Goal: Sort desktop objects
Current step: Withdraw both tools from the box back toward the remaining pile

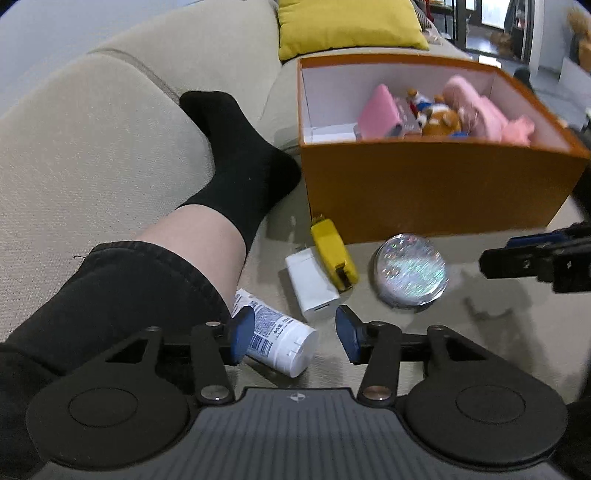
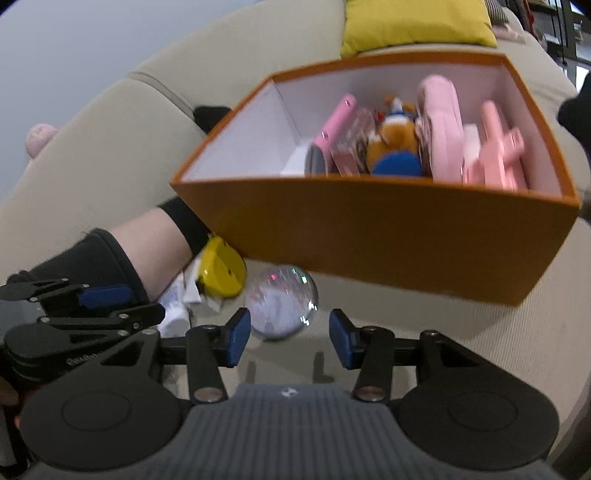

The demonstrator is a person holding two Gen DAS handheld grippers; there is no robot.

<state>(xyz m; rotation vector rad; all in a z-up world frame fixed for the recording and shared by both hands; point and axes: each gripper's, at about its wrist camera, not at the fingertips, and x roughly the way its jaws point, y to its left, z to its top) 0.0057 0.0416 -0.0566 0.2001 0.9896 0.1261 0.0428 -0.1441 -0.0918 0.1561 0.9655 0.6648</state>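
Note:
On the beige sofa seat lie a white tube [image 1: 280,339], a white charger block [image 1: 312,288], a yellow stapler-like object [image 1: 334,256] and a round glittery case [image 1: 410,271]. My left gripper [image 1: 294,334] is open just above the tube, whose end shows between the pads without being pressed. My right gripper [image 2: 289,341] is also open, and the glittery case [image 2: 282,306] lies just ahead of its gap, untouched. Behind these things stands an orange box [image 1: 424,192] holding pink items and a plush toy. The right gripper's fingers [image 1: 517,264] reach in from the right edge.
A person's leg in a black sock [image 1: 240,158] and dark trouser cuff lies on the seat left of the objects. A yellow cushion [image 1: 347,26] rests behind the box. The sofa's backrest [image 1: 92,147] rises on the left. The left gripper's fingers [image 2: 105,295] show beside the leg.

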